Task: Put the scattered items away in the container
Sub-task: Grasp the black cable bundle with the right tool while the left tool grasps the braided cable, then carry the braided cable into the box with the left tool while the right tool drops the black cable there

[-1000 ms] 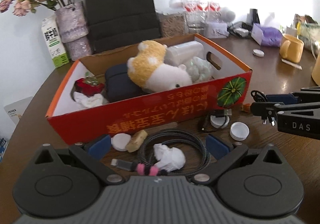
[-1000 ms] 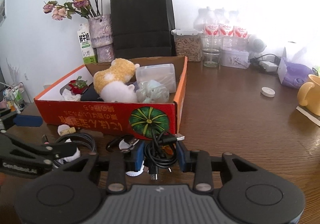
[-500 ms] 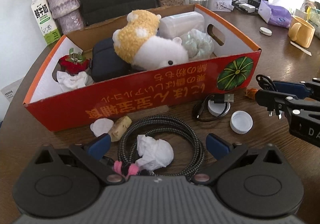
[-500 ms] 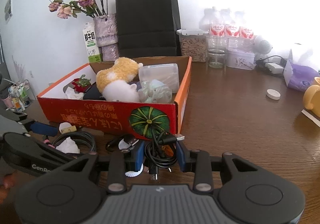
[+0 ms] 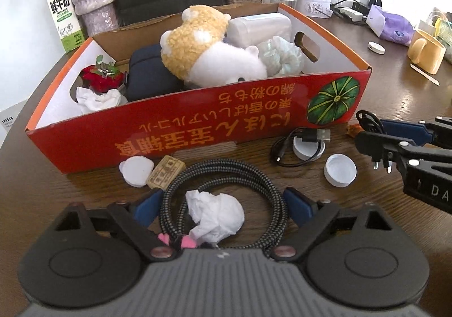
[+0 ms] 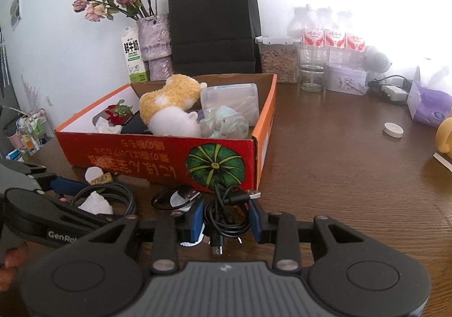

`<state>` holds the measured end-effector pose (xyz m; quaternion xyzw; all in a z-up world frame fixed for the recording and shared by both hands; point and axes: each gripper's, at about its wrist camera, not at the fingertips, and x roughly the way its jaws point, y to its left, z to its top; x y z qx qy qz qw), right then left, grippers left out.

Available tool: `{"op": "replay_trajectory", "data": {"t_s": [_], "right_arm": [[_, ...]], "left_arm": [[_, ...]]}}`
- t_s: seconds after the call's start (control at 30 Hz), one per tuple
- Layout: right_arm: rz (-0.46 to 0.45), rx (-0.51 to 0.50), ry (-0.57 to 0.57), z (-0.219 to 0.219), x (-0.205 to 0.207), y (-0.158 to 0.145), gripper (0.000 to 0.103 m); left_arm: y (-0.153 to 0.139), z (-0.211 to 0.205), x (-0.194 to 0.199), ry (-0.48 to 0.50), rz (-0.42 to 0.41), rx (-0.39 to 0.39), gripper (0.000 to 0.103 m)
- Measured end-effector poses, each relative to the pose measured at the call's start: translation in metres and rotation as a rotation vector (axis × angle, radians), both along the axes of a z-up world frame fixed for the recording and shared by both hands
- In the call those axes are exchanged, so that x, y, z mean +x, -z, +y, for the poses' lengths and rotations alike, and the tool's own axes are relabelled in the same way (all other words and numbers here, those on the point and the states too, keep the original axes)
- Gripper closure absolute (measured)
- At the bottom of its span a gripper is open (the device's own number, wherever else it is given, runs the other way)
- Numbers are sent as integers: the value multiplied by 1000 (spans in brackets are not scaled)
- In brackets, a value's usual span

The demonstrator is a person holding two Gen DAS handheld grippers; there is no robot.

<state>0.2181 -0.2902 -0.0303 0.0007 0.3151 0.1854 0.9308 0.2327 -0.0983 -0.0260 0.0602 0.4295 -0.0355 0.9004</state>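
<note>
Left tool (image 5: 223, 208): jaws closing around the braided cable coil (image 5: 226, 178) and crumpled tissue (image 5: 216, 214) on the surface (image 5: 367, 218), pads not yet touching. Right tool (image 6: 226, 218): clamped on a bundled black cable (image 6: 226, 221). Both sit just before the red box (image 5: 197, 133).

Lived-in home, dark wooden tabletop (image 6: 339, 164), vase of dried roses (image 6: 154, 31) beside a milk carton (image 6: 132, 55) and black paper bag (image 6: 213, 23), yellow mug (image 5: 426, 52), tissue pack (image 6: 429, 102), bottled drinks (image 6: 327, 34) far beyond the tool
</note>
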Motion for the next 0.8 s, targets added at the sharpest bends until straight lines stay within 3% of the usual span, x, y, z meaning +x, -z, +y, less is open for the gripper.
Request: {"op": "replay_trajectory", "data": {"t_s": [0.47,0.8], "right_arm": [[-28,-12,-6,7,-11,-12,71],[-77,-23,-8,17,-23,-31,71]], "left_arm": [[-13,13,-14,-7,-47,-62,12],[-39,26,-33,-4,-144,-101,13]]}}
